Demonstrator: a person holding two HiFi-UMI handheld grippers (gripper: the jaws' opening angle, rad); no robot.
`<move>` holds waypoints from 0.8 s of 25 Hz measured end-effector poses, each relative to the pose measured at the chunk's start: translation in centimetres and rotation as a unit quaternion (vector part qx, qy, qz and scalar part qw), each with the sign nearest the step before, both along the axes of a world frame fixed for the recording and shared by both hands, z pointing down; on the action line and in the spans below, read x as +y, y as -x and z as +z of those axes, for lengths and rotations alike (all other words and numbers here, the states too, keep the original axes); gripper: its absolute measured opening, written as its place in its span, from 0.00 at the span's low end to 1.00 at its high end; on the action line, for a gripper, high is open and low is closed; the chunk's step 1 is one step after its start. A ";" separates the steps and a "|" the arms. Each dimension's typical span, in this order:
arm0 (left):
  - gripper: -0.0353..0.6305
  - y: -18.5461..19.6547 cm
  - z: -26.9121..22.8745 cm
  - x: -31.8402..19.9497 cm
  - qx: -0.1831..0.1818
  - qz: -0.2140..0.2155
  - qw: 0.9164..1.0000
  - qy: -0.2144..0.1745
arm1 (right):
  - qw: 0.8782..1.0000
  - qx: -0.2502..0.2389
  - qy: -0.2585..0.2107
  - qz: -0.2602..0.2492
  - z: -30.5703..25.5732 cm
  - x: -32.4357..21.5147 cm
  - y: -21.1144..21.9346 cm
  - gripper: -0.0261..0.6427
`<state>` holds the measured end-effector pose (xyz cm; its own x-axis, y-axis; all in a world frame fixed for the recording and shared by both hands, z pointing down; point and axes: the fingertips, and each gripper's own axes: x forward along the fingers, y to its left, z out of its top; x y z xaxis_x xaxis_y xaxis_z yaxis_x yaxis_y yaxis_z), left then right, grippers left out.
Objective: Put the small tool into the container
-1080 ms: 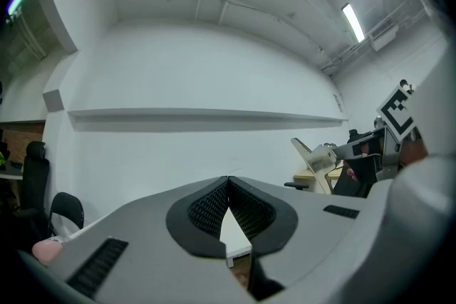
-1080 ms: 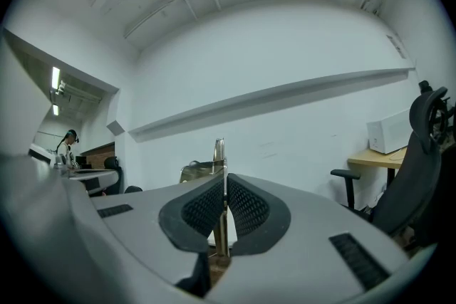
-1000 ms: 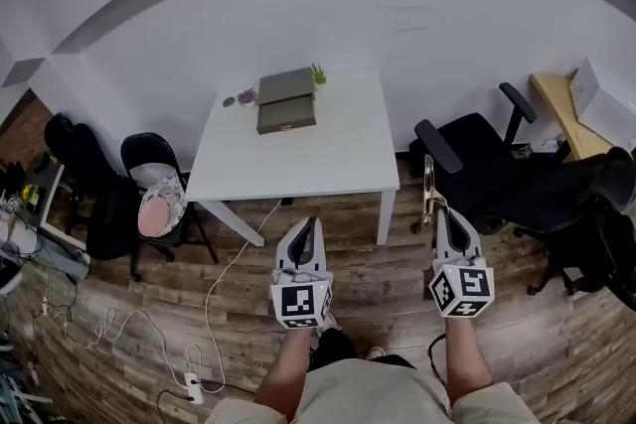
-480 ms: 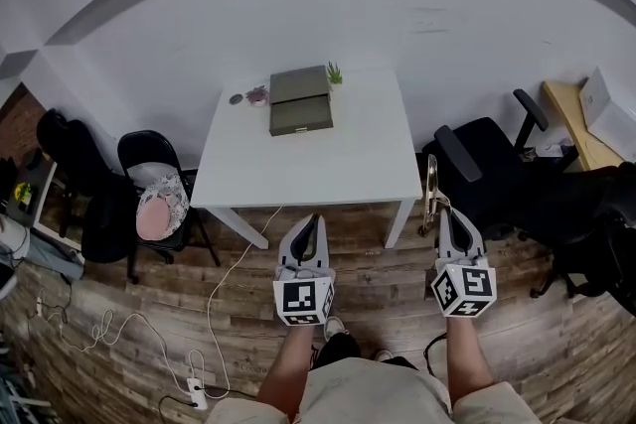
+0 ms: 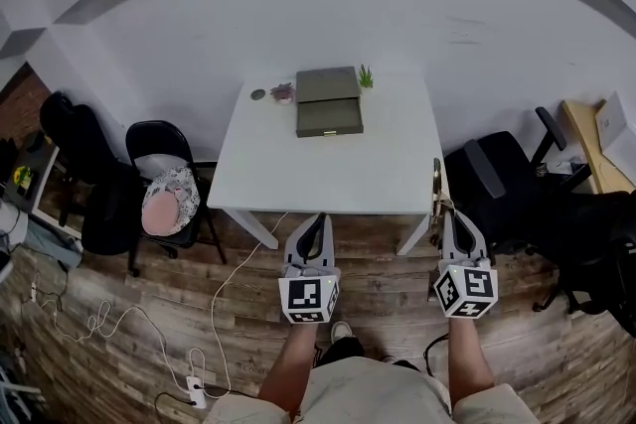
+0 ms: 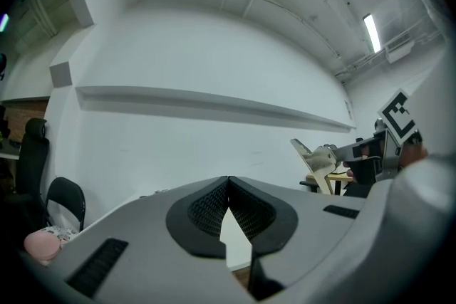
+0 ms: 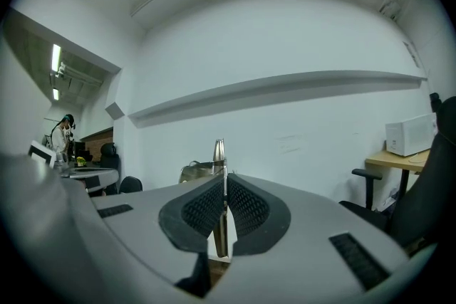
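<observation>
An olive-green container (image 5: 329, 104), its lid up, stands at the far side of the white table (image 5: 328, 179). My right gripper (image 5: 444, 212) is shut on the small tool (image 5: 435, 187), a thin brass-coloured metal piece that sticks up and forward out of the jaws. Seen edge-on in the right gripper view, the tool (image 7: 219, 153) is pinched between the black pads. My left gripper (image 5: 316, 217) hovers in front of the table's near edge, jaws shut with nothing in them. Both grippers are short of the table and far from the container.
A small green plant (image 5: 366, 76), a pink object (image 5: 283, 92) and a round item (image 5: 258, 94) sit beside the container. On the left are black chairs, one with a pink cushion (image 5: 169, 202). A black office chair (image 5: 497, 176) stands at the right. A cable and power strip (image 5: 195, 382) lie on the wooden floor.
Both grippers have moved forward toward the table, which now lies nearer and more central in the head view. The right gripper still holds the tool.
</observation>
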<state>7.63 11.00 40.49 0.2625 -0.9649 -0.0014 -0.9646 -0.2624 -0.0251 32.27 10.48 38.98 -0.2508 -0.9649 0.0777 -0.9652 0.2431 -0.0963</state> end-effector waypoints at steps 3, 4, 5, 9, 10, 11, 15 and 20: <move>0.06 2.6 0.0 -0.9 0.002 -0.008 1.000 0.002 | 1.000 0.000 0.002 -0.008 0.0 -1.3 2.6 0.07; 0.06 3.3 0.1 -1.1 0.003 -0.011 1.000 0.003 | 1.000 0.002 0.002 -0.011 0.0 -1.6 3.4 0.07; 0.06 4.1 0.2 -1.3 0.005 -0.014 1.000 0.004 | 1.000 0.003 0.003 -0.013 -0.1 -1.9 4.1 0.07; 0.06 6.5 0.2 -2.1 0.007 -0.019 1.000 0.006 | 1.000 0.000 0.003 -0.019 -0.3 -3.0 6.5 0.07; 0.06 7.1 0.2 -2.2 0.007 -0.020 1.000 0.006 | 1.000 -0.001 0.002 -0.020 -0.3 -3.2 7.1 0.07; 0.06 7.8 0.1 -2.4 0.007 -0.021 1.000 0.006 | 1.000 -0.001 0.002 -0.021 -0.4 -3.4 7.8 0.07; 0.06 9.9 -0.2 -2.6 0.008 -0.026 1.000 0.002 | 1.000 0.001 0.001 -0.025 -0.6 -4.0 10.0 0.07; 0.06 12.2 -0.4 -2.2 0.013 -0.030 0.999 -0.001 | 0.999 0.006 -0.001 -0.034 -0.7 -3.7 12.5 0.07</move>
<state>-4.57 8.83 40.12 0.2032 -0.9791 -0.0099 -0.9791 -0.2032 -0.0010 19.74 6.77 38.28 -0.3158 -0.9455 0.0794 -0.9472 0.3092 -0.0851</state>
